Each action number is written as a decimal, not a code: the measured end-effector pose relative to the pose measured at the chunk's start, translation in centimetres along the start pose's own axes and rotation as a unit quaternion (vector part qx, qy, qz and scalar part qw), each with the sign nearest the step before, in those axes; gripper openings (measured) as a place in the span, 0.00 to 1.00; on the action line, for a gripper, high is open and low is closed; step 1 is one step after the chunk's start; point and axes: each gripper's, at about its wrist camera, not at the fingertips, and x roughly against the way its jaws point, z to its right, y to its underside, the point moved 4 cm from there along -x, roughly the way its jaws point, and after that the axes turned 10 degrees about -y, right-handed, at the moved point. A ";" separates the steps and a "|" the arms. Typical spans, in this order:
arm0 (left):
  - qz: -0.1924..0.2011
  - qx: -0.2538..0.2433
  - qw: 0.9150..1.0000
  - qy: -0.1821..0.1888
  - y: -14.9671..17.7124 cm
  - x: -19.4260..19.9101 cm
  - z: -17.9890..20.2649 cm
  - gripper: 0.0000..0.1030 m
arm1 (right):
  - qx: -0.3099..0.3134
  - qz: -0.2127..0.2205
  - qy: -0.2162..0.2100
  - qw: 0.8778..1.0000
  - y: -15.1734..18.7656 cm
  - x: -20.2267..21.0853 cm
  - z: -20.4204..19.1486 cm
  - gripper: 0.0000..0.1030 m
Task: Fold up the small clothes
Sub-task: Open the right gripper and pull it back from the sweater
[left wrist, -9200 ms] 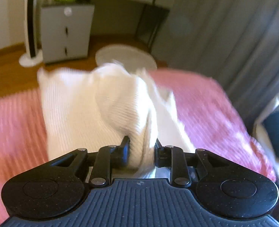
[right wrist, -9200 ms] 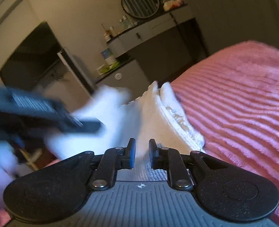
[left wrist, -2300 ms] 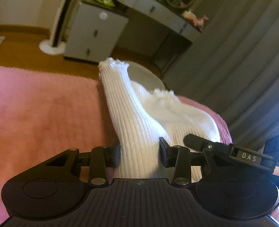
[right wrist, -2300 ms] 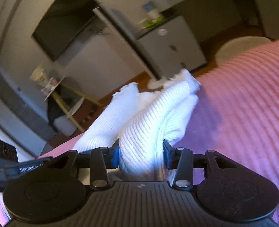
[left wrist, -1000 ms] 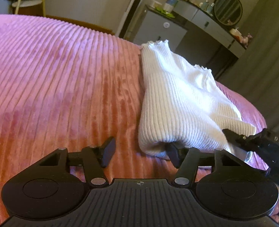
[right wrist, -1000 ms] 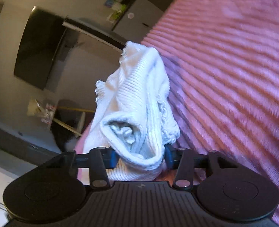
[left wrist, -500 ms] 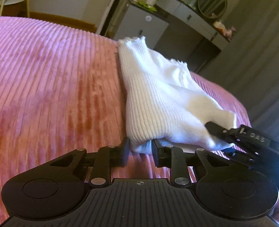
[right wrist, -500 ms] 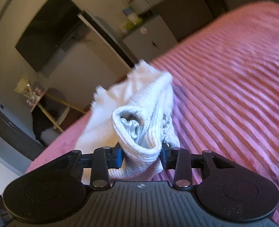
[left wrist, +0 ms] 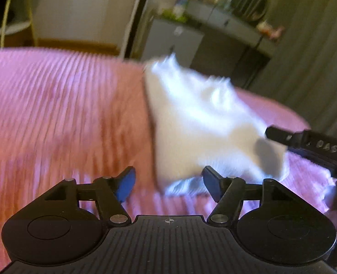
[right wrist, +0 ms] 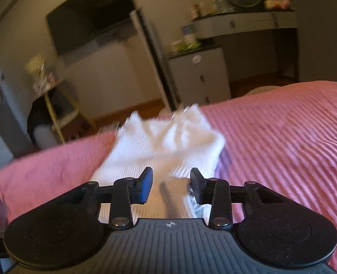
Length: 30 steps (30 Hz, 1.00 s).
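The white knit garment [left wrist: 200,123] is found laid folded on the pink bed cover [left wrist: 54,114], apparently released to settle flat, with the left tool [left wrist: 168,180] spread wide and the right tool [right wrist: 170,182] parted, neither gripping it.
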 end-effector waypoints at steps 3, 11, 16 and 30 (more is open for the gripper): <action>-0.049 0.012 0.998 -0.023 0.8 -1.9 -0.8 0.62 | 0.039 -0.043 0.066 0.996 1.6 -1.6 1.2 0.30; -0.006 0.004 1.000 0.008 -0.9 0.6 -0.4 0.64 | -0.013 -0.015 0.043 0.999 0.3 0.8 2.9 0.36; 0.061 -0.020 0.998 0.011 -1.3 2.4 0.4 0.82 | 0.027 -0.002 0.033 0.999 -2.1 -0.7 1.1 0.35; -0.032 -0.008 0.999 -0.032 0.8 -2.7 -0.8 0.81 | 0.118 -0.062 0.052 0.990 0.8 -5.1 0.5 0.24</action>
